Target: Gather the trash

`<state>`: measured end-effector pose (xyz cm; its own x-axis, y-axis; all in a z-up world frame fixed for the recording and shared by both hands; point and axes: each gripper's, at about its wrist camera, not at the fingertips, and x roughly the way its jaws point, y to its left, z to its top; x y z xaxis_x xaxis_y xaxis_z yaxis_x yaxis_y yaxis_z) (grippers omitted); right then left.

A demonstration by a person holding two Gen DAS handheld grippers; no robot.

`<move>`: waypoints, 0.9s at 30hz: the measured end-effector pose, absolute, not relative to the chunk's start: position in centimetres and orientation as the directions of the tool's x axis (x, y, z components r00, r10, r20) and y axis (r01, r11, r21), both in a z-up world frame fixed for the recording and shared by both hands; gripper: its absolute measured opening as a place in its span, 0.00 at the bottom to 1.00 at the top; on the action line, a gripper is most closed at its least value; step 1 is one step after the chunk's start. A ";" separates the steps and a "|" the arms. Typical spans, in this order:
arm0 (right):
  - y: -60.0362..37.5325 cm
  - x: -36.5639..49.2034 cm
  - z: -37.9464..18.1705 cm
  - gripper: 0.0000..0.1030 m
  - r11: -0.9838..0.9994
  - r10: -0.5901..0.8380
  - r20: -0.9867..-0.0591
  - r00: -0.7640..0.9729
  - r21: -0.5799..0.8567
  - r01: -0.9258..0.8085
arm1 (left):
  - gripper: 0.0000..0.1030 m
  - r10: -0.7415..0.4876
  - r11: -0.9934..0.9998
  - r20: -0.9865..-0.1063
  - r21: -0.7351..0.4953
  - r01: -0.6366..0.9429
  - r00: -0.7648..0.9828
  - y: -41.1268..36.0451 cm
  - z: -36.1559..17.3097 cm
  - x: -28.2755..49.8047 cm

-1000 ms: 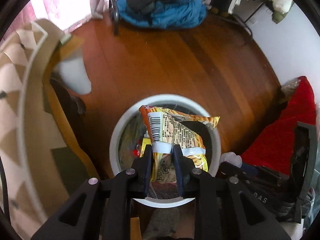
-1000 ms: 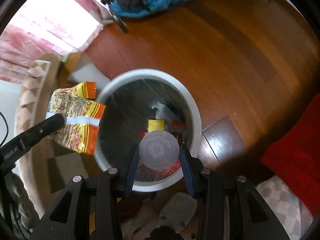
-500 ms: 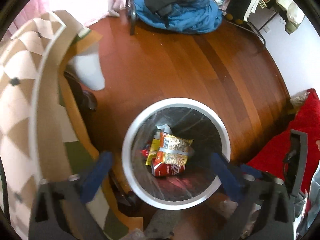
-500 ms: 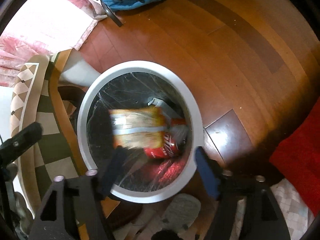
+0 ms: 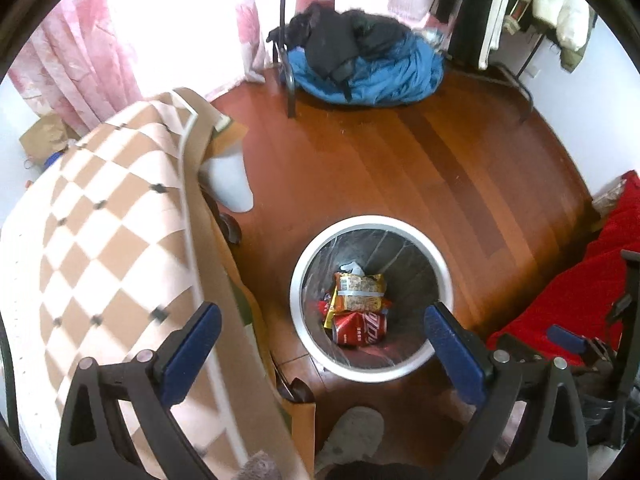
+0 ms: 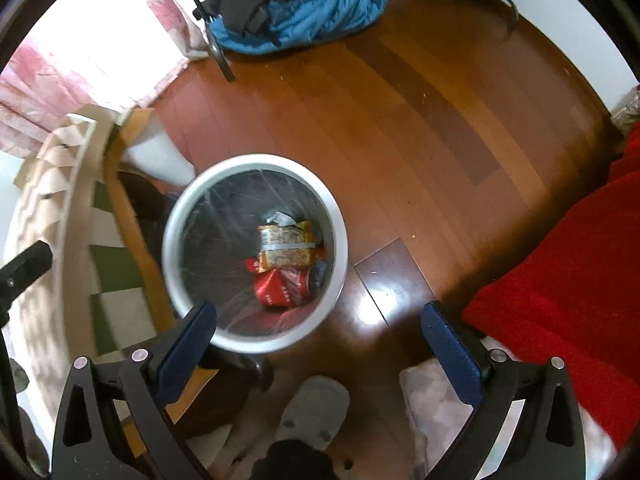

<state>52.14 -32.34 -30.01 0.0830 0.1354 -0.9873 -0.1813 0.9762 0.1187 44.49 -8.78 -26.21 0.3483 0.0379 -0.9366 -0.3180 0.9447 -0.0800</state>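
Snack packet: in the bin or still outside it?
In. The snack packet lies at the bottom of the bin, on a red can.

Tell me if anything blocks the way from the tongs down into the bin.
Nothing visible does. The bin mouth is uncovered below both open, empty tongs, left and right. The snack wrapper and red can lie at its bottom.

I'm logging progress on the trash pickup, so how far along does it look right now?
Done: a yellow snack wrapper and a red soda can lie at the bottom of the white bin. In hand: nothing; the left gripper has its jaws wide open, and the right gripper is opening its jaws with nothing between them. Left: no loose trash shows on the wooden floor, so any more lies out of view.
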 end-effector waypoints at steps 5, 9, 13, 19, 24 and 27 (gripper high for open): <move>-33.0 49.2 -22.5 1.00 0.961 0.208 -0.969 0.137 0.176 -0.211 | 1.00 0.044 0.950 -0.903 -0.096 -0.298 0.428 -9.7 -19.8 40.2; -33.4 46.4 -16.0 1.00 0.944 0.270 -0.944 0.191 0.220 -0.247 | 1.00 0.037 0.953 -0.872 -0.116 -0.281 0.488 -10.3 -14.8 36.5; -33.9 43.1 -8.7 1.00 0.918 0.344 -0.907 0.244 0.270 -0.292 | 1.00 0.033 0.954 -0.835 -0.138 -0.268 0.549 -10.7 -10.0 33.0; -34.9 37.9 0.1 1.00 0.875 0.435 -0.852 0.291 0.325 -0.358 | 1.00 0.002 0.955 -0.776 -0.185 -0.231 0.631 -10.7 -4.0 28.3; -35.7 34.0 5.6 1.00 0.844 0.494 -0.811 0.313 0.361 -0.398 | 1.00 -0.021 0.960 -0.745 -0.202 -0.195 0.667 -11.4 -0.7 24.9; -35.6 32.3 7.5 1.00 0.831 0.513 -0.797 0.318 0.367 -0.418 | 1.00 -0.037 0.958 -0.733 -0.220 -0.186 0.680 -11.5 0.3 23.6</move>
